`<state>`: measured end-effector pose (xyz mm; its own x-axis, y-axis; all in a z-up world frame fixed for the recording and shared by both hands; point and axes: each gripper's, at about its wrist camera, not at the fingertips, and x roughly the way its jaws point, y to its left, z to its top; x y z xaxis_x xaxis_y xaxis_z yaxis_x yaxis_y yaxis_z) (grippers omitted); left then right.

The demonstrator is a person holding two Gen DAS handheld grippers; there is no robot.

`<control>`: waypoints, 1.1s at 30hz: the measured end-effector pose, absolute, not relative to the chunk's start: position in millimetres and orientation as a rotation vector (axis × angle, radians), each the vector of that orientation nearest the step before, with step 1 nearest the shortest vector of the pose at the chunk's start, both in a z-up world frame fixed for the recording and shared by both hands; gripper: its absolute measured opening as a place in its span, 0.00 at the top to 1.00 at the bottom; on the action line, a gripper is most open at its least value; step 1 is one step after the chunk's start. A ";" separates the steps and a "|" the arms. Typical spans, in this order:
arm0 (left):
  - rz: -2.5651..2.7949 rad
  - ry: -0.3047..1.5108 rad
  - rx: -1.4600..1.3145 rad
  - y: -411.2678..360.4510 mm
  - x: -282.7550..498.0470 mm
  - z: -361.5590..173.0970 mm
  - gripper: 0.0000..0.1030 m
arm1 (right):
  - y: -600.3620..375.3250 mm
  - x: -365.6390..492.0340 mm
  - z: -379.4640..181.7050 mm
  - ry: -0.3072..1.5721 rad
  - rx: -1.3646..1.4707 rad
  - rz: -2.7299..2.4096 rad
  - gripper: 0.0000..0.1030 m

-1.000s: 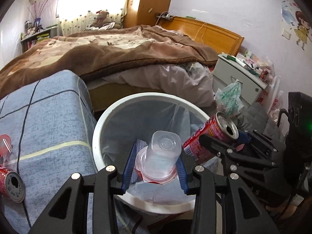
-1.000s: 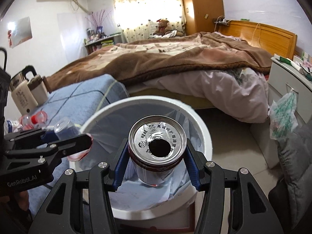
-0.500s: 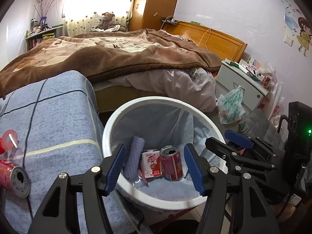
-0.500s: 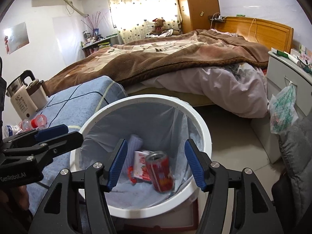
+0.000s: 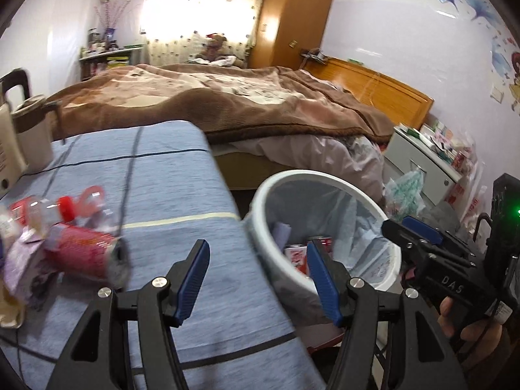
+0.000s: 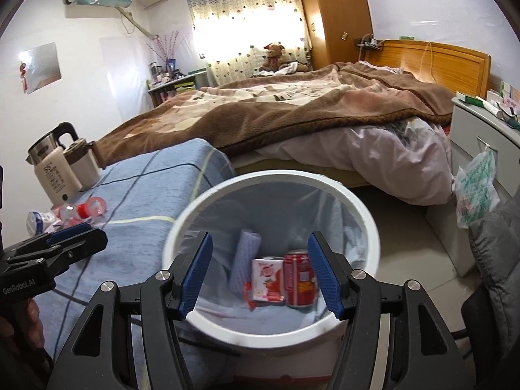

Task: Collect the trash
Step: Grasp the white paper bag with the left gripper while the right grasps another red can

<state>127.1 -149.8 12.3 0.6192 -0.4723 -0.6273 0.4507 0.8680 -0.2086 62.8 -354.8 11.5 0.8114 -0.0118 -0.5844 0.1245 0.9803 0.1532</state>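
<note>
**Bin partly filled, more trash left on the table**

With nothing between its jaws, the left gripper (image 5: 256, 279) is seen spread wide over the edge of the blue-covered table (image 5: 182, 201), and the right gripper (image 6: 260, 273) is likewise held wide and empty above the bin (image 6: 364, 214). Inside the bin a red can (image 6: 299, 276), a small carton (image 6: 267, 279) and a pale roll (image 6: 244, 260) are already lying on the liner, so part of the collecting can be judged done. On the table, well apart from the bin, a second can (image 5: 86, 255) lies on its side beside a crumpled wrapper (image 5: 22, 266), with clear bottles (image 5: 70, 206) behind them; these remain to be picked up. A kettle (image 6: 60, 169) stands further back and is probably not trash.
</note>
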 end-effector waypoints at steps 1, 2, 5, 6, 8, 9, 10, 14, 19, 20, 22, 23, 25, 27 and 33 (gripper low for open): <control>-0.521 0.729 -0.040 -142.9 127.1 12.8 0.38 | -350.7 62.9 13.0 0.619 0.183 -0.067 0.40; -0.510 0.726 -0.049 -135.5 126.7 13.5 0.38 | -344.4 63.4 15.0 0.615 0.178 -0.056 0.40; -0.469 0.716 -0.067 -112.6 126.1 14.9 0.38 | -330.4 65.5 18.8 0.610 0.168 -0.028 0.40; -0.452 0.713 -0.068 -105.9 125.2 15.2 0.38 | -324.2 66.3 20.2 0.607 0.163 -0.014 0.40; -0.427 0.706 -0.078 -90.7 123.6 15.0 0.38 | -313.4 68.2 21.6 0.605 0.156 0.010 0.40; -0.414 0.706 -0.083 -82.9 122.6 14.4 0.38 | -307.0 69.7 22.0 0.603 0.153 0.025 0.40; -0.405 0.705 -0.086 -76.5 122.0 13.8 0.38 | -300.5 71.4 21.9 0.603 0.149 0.041 0.40; -0.345 0.693 -0.094 -47.0 118.8 10.8 0.37 | -276.0 79.2 18.9 0.613 0.131 0.102 0.40; -0.276 0.688 -0.111 -4.1 116.1 5.2 0.37 | -243.5 92.5 12.3 0.635 0.103 0.174 0.40; -0.265 0.691 -0.113 3.5 116.3 4.2 0.37 | -238.2 95.2 11.4 0.639 0.099 0.188 0.40; -0.237 0.689 -0.124 19.6 115.8 3.0 0.36 | -224.3 101.7 8.6 0.653 0.086 0.222 0.40; -0.228 0.688 -0.127 26.8 115.3 2.0 0.35 | -217.5 104.6 7.3 0.660 0.077 0.243 0.40; -0.202 0.691 -0.131 41.7 116.3 0.0 0.35 | -206.2 109.6 5.4 0.671 0.058 0.275 0.40; -0.165 0.692 -0.145 57.8 116.7 -2.6 0.35 | -194.8 114.7 3.7 0.680 0.042 0.301 0.40; -0.112 0.683 -0.170 95.9 115.6 -6.1 0.34 | -163.5 137.4 -2.7 0.724 0.021 0.395 0.40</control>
<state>115.6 95.9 -6.1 0.7706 -0.1581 -0.6174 0.0469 0.9802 -0.1924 137.4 -163.5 -2.7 0.6787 0.3585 -0.6410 -0.3441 0.9263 0.1537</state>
